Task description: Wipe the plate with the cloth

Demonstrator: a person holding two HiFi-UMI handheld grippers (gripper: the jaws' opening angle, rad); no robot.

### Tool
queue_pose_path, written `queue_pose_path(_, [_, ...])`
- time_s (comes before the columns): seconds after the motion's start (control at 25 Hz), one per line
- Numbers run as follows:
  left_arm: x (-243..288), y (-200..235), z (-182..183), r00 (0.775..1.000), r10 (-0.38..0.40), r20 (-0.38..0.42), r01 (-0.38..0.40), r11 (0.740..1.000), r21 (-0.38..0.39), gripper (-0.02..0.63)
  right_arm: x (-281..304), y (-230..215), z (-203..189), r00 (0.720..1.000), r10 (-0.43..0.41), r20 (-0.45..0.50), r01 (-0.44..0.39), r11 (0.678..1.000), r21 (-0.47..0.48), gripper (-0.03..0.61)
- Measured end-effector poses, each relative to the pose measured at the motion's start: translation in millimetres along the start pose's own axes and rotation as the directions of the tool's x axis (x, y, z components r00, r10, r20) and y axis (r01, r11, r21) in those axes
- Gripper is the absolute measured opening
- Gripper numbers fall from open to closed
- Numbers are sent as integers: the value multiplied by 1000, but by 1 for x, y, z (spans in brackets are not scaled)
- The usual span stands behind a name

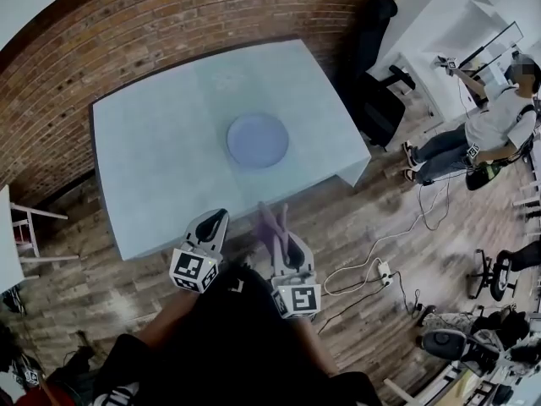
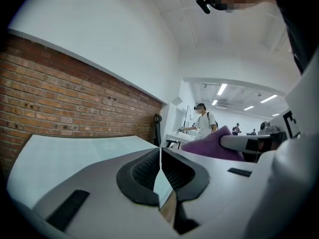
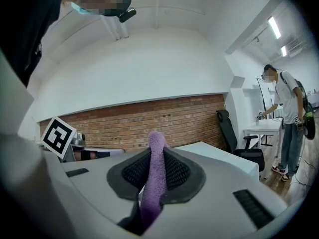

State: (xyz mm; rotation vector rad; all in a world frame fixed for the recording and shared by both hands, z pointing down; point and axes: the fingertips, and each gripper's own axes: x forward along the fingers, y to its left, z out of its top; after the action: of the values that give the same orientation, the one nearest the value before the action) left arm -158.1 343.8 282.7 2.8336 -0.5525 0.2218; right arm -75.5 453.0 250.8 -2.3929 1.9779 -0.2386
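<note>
Plate (image 1: 258,139) mid-table (image 1: 152,159), bare top all round. At near edge: your left gripper (image 2: 160,156) jaws together, empty; right gripper (image 3: 156,159) clamped on cloth (image 3: 155,141).

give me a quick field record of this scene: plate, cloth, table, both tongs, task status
round pale blue plate: flat near the middle of the table, nothing on it
light rectangular table: holds only the plate
purple cloth: clamped in the right tongs, standing up past the tips, not touching the plate
left tongs: shut, empty, at the table's near edge
right tongs: shut on the cloth, short of the plate
wiping: not yet begun
</note>
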Motion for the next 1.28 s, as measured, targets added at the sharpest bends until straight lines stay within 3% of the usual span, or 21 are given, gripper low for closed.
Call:
queue_pose_path(0.36, [34, 17, -6, 994, 69, -79, -70, 998, -3, 38, 40, -24, -4, 999, 50, -22, -49, 998, 30, 66])
queue_pose_path(0.84, [122, 102, -16, 986, 90, -141, -98, 994, -49, 38, 149, -43, -11, 995, 68, -76, -68, 998, 2, 66])
queue_pose_path(1.28, [199, 185, -72, 948, 95, -305, -157, 970, -185, 40, 258, -58, -49, 971, 92, -221, -96, 995, -9, 66])
